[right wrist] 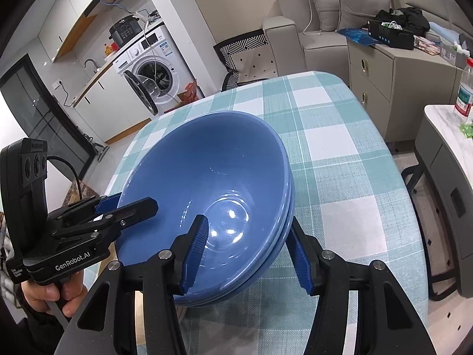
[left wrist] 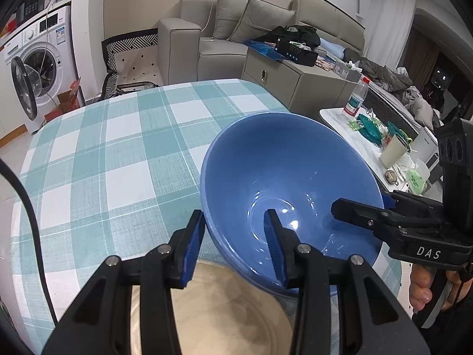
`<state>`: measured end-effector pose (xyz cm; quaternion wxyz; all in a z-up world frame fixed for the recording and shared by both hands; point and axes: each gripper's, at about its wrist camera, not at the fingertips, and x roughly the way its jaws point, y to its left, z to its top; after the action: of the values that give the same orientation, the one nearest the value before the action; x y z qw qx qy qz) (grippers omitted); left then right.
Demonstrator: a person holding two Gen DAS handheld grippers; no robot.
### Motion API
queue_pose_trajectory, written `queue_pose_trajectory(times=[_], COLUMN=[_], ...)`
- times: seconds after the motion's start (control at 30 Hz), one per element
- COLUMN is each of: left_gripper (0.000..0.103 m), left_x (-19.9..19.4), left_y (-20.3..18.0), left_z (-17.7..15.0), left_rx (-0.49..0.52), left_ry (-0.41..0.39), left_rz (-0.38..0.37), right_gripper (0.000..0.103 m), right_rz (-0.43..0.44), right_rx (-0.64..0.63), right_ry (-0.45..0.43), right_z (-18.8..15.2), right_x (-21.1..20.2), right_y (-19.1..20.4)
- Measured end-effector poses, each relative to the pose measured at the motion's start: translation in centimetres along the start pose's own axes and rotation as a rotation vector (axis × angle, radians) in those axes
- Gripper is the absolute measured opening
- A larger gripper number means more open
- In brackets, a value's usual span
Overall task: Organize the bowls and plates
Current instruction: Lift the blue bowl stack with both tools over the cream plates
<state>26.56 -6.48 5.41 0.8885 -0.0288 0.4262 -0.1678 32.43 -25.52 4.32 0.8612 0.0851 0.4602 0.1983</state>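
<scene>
Left tool (left wrist: 236,247) straddles the near wall of the blue bowls (left wrist: 283,183): one blue pad (left wrist: 275,245) inside, the other outside the rim. Pads look close on the wall, can't tell if they're actually pinching. Right tool (right wrist: 248,254) straddles the rim on the opposite side the same way, one finger inside, one outside; contact also unclear. In the right wrist view the stack reads as two or three nested bowls, tilted, sitting on the teal-and-white checked table (left wrist: 103,153). Beige plate (left wrist: 224,313) lies on the table just below the left tool, bowls overlapping its far edge. A hand (right wrist: 53,293) grips the left tool's handle. Sofa (left wrist: 224,32) and washing machine (left wrist: 32,59) behind
</scene>
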Motion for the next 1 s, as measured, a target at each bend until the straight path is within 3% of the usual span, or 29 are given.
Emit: queue_pose_trajectory(times=[0.57,1.0], left_gripper=[0.04,0.04], left_x=[-3.5,-6.8], left_y=[-0.8,0.3], left_z=[1.1,0.0], left_rx=[0.023,-0.001], left_ry=[-0.069,-0.116], left_rz=[0.018,0.061], right_gripper=[0.055,0.055], right_rz=[-0.005,0.035], right_rx=[-0.047,-0.108], right_ry=[-0.065,-0.088], right_z=[1.2,1.2], right_x=[-3.7,-5.1], right_y=[2.0,5.1])
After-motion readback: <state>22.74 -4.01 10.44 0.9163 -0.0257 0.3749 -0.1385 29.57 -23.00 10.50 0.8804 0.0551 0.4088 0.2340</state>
